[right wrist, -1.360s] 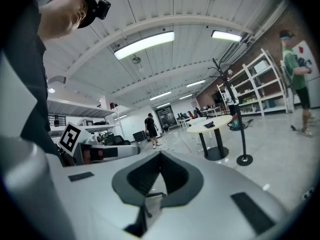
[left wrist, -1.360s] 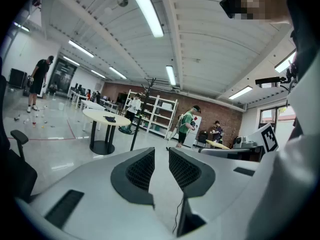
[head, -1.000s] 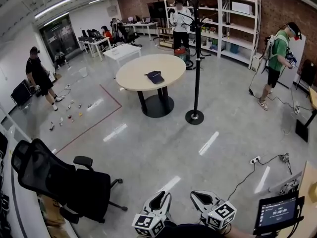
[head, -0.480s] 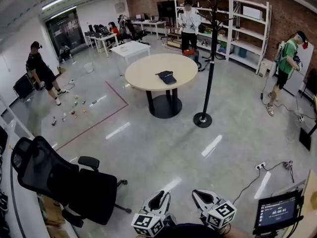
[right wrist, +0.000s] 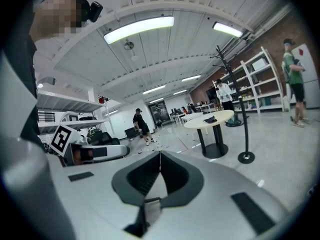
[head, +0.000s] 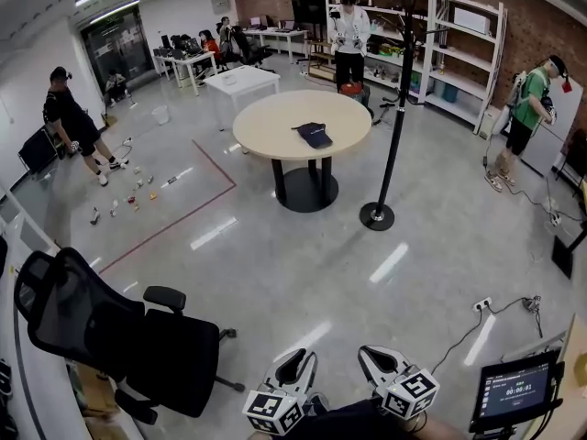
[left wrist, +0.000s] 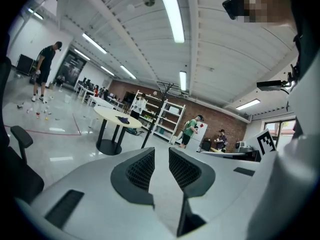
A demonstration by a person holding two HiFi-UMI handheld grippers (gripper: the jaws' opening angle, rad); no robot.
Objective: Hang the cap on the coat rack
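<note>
A dark blue cap point(head: 315, 134) lies on the round beige table point(head: 271, 122) across the room. Just right of the table stands the black coat rack point(head: 394, 126) on its round base. Both grippers sit at the bottom edge of the head view, far from cap and rack. My left gripper point(head: 292, 371) is shut and holds nothing, and so is my right gripper point(head: 377, 365). In the left gripper view the left gripper point(left wrist: 161, 156) points toward the cap point(left wrist: 122, 119) and rack point(left wrist: 152, 121). The right gripper point(right wrist: 160, 156) has the cap point(right wrist: 210, 119) and rack point(right wrist: 239, 119) ahead to its right.
A black office chair point(head: 101, 328) stands near left. Small items point(head: 128, 195) litter the floor beside a red tape line. A power strip with cable point(head: 483, 303) lies at right, near a screen point(head: 514, 392). People stand at the shelves point(head: 349, 30), right point(head: 527, 108) and left point(head: 69, 122).
The view has moved forward and turned a little; the table, cap and rack have shifted right in the picture and the chair sits lower. Both grippers stay shut at the bottom edge.
</note>
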